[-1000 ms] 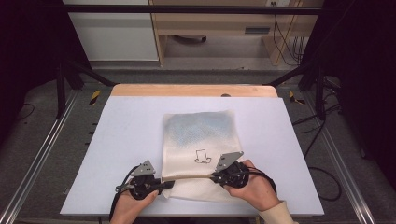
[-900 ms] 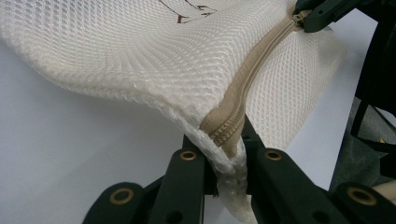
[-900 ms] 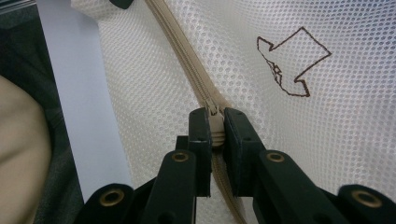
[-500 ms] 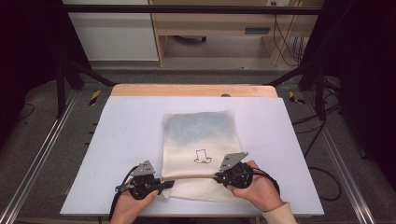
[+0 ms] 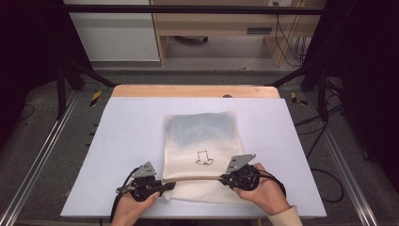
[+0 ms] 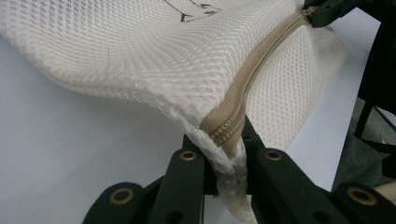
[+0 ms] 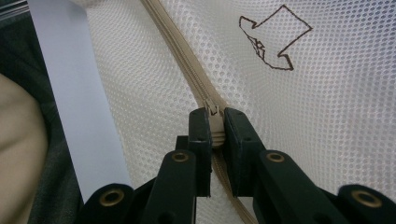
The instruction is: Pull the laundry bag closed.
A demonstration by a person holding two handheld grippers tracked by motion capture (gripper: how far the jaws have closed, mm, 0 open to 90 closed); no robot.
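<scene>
We take the mesh bag (image 5: pixel 200 141) as our landmark; it lies flat near the middle of the pale table (image 5: pixel 127 136), and its near part is lifted along the beige zipper (image 5: pixel 195 179). At the left end of the zipper we see the left gripper (image 5: pixel 165 187), held by the person's left hand (image 5: pixel 134 209), of which the wrist is cut off by the lower edge of the high view. In the left gripper view its jaws stand narrow and pinch the corner of the bag (image 6: pixel 163 60) where the zipper (image 6: pixel 233 126) ends; the very corner hangs down between the jaws and is partly hidden. On the middle of the bag there is a small dark drawing (image 5: pixel 204 158), too small in the high view to read. At the right end of the zipper the right gripper (image 5: pixel 225 178) is held by the right hand (image 5: pixel 263 190). In the right gripper view its jaws are closed on the zipper pull (image 7: pixel 213 110), and the tape behind them is hidden. The drawing (image 7: pixel 273 39) looks there like an angular outline. A blurred sleeve (image 7: pixel 18 154) shows left of the bag.
</scene>
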